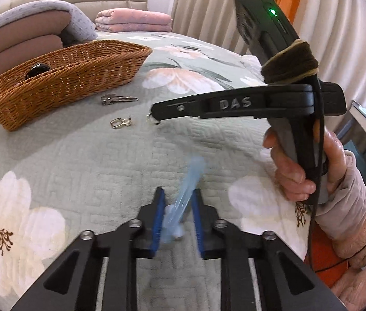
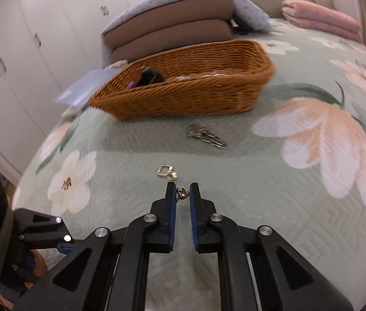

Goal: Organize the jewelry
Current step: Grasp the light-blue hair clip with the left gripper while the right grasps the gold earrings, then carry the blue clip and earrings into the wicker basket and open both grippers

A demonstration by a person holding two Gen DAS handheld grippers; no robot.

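The right gripper [image 2: 183,190] hung low over the bed [image 2: 260,207], and a small metal earring [image 2: 181,192] sat right between the tips of its fingers [image 2: 171,194]. The fingers had drawn close about it, though a narrow gap showed further back between the blue pads; I judged them clamped on the earring at the tips. Its mate, a gold square-looped earring [image 2: 166,171], lay just beyond the fingertips, straight ahead toward the wicker basket [image 2: 196,96], with two keys [image 2: 206,136] between it and the basket.

The left gripper [image 1: 176,197] had its fingers [image 1: 159,220] nearly together on a pale blue translucent clip [image 1: 183,202], whose long axis ran forward and a little to the right, out past the fingertips. The clip was blurred, so its exact shape could not be told.

From the left wrist view the basket [image 1: 66,77] lay ahead and to the left, well apart from both grippers, with a dark object [image 1: 37,68] already in it. The left hand looked nearer to it. Both pieces would likely have to travel forward over the keys [image 1: 118,99] to reach the basket's near wall.
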